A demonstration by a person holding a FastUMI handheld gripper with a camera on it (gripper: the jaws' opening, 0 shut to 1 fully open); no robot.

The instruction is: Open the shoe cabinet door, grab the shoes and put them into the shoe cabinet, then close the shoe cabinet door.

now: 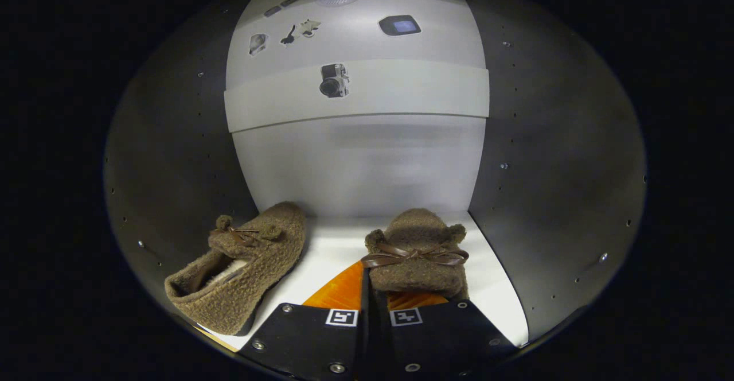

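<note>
Gripper (374,306) fingers close together, apparently pinching heel of right shoe (417,255) on cabinet (550,140) floor; contact hidden. Left shoe (241,266) beside it, tilted against cabinet wall. Risk: withdrawing before release drags right shoe out; door then jams.

Pointing straight ahead with the gripper (365,312), held low and roughly level. Closed almost fully at the fingers (309,335), side by side, with just a thin slit left between them. Pinching what looks like the near side wall of a shoe (417,255) in that slit, the rest of it lying just ahead of the right finger.
</note>
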